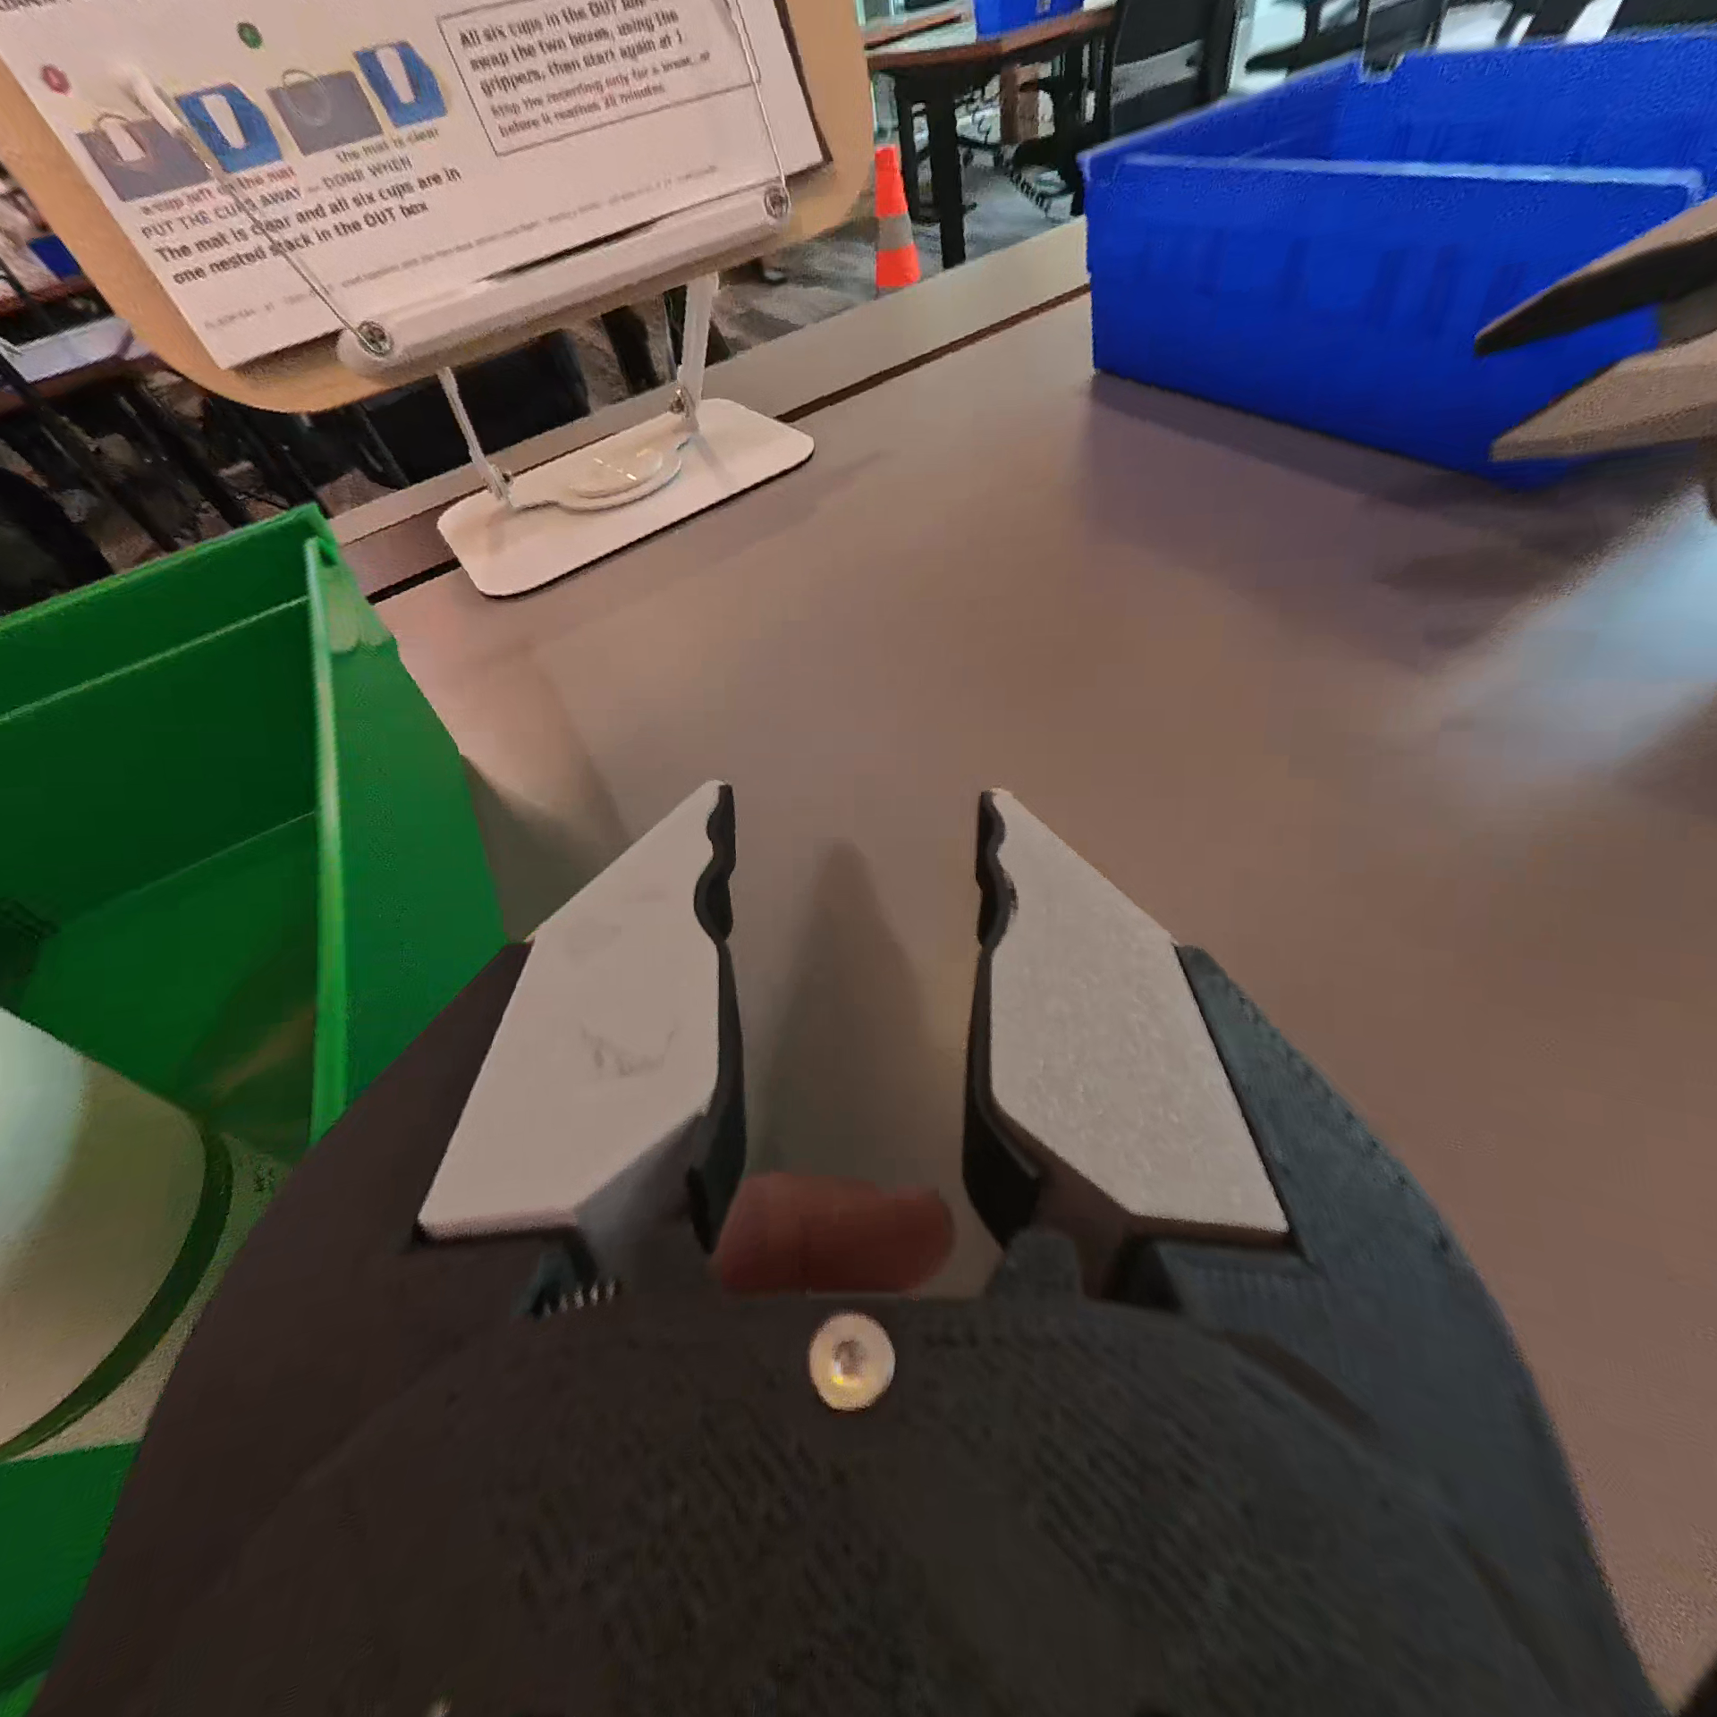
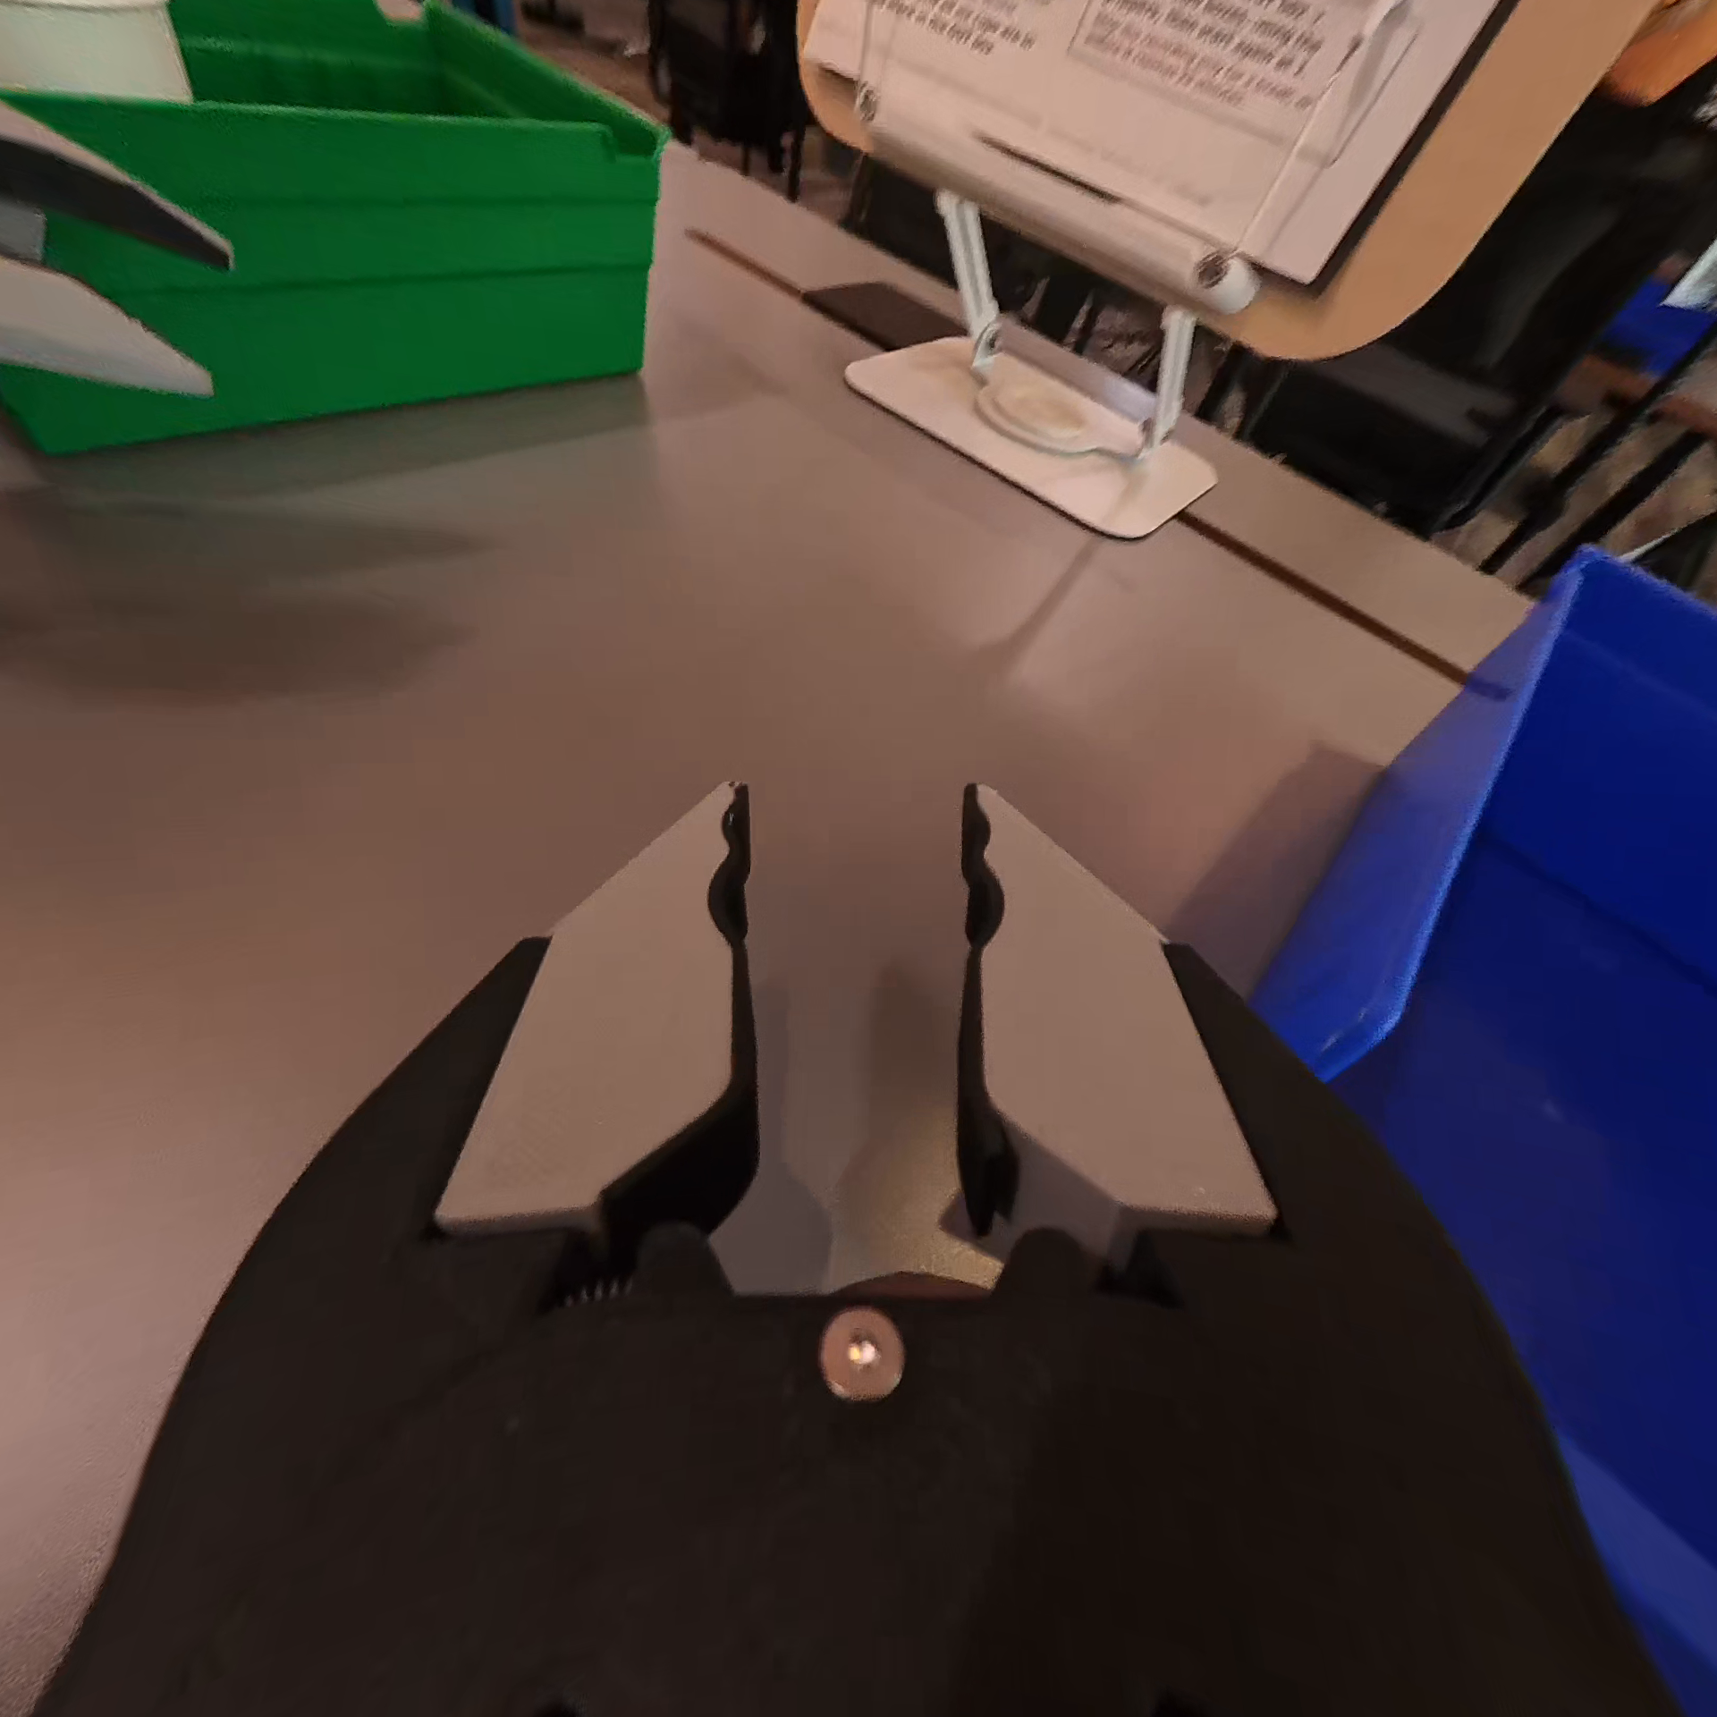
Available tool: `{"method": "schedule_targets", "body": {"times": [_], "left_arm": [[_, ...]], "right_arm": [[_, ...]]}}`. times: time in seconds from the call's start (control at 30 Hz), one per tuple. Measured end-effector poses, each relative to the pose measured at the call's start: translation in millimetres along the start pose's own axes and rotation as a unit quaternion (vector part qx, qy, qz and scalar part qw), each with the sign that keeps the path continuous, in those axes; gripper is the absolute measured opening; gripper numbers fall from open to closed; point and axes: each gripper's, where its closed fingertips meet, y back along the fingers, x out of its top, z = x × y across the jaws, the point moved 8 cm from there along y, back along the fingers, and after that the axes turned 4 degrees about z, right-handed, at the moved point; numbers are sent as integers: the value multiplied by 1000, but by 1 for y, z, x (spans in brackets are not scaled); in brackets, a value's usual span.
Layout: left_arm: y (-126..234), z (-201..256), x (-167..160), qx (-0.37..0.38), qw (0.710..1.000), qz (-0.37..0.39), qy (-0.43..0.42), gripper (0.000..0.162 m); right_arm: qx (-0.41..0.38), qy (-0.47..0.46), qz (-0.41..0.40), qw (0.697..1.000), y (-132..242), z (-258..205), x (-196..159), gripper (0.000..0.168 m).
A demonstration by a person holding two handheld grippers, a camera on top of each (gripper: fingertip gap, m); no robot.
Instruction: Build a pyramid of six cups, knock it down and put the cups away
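The left claw (image 1: 855,818) was held low over the grey tabletop (image 1: 1068,669), its two grey fingers (image 1: 604,1013) spread apart with nothing between them; only bare surface and the claw's own shadow were seen in the gap. The right claw (image 2: 853,813) was likewise held spread and empty above the tabletop (image 2: 557,706), which was seen in the gap between its fingers.

A green bin (image 1: 279,836) was found just beside the left claw, on its left, and in the left wrist view a white cup (image 1: 74,1236) was seen at the lower left edge, blurred and partly cut off, seemingly inside that bin; whether it was one cup or a nested stack could not be told. In the right wrist view the same green bin (image 2: 372,279) was seen farther off to the left, with a white cup (image 2: 93,46) at the top left corner behind its wall.

A blue bin (image 1: 1347,279) stood at the right of the tabletop, and in the right wrist view the blue bin (image 2: 1533,929) lay just beside the right claw; its contents were not shown.

At the far edge, between the bins, a stand carrying a printed sheet (image 1: 520,353) was set on a white base.
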Motion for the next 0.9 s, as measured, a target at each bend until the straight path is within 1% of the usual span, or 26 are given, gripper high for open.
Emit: {"method": "schedule_targets", "body": {"times": [0.07, 0.13, 0.17, 0.2, 0.23, 0.3, 0.4, 0.47, 0.5, 0.57, 0.63, 0.73, 0.8, 0.83, 0.9], "left_arm": [[-10, -1, -8, 24, 999, -21, -24, 51], [-16, -7, -14, 56, 997, -35, -43, 49], [-17, -8, -14, 60, 997, -34, -43, 47], [-17, -8, -12, 56, 997, -27, -39, 44], [-15, -6, -10, 46, 998, -18, -33, 42], [-11, -2, -6, 24, 999, -7, -30, 42], [-3, -5, -2, 26, 998, -10, -57, 35], [1, -8, -2, 22, 997, -10, -71, 34], [2, -9, -2, 16, 997, -5, -75, 35], [0, -12, -2, 15, 995, 5, -98, 29], [-5, -16, 0, 17, 994, 11, -110, 31], [-17, -23, 0, 11, 996, 8, -90, 33], [-25, -30, -2, 22, 997, 3, -77, 35], [-28, -31, -4, 26, 998, -2, -65, 38], [-30, -28, -9, 12, 999, -15, -43, 40]], "right_arm": [[-16, 10, 13, 1000, -3, 2, -5, 43], [-20, 25, -6, 999, -10, 3, -15, 44], [-16, 24, -23, 999, -12, 3, -17, 48], [-11, 24, -30, 999, -13, 2, -18, 52], [-12, 27, -28, 999, -13, 2, -18, 52], [-16, 36, -21, 999, -11, 0, -17, 48], [-19, 42, -26, 999, -12, -1, -17, 48], [-22, 42, -28, 998, -13, -1, -18, 49], [-22, 41, -29, 999, -13, 0, -18, 49], [-18, 34, -34, 999, -14, 1, -19, 53], [-19, 25, -39, 999, -15, 3, -19, 57], [-24, 12, -38, 999, -15, 7, -20, 61], [-28, 3, -42, 999, -15, 10, -21, 65], [-30, -4, -47, 998, -16, 11, -21, 69], [-29, -16, -62, 998, -18, 14, -24, 75]]}}
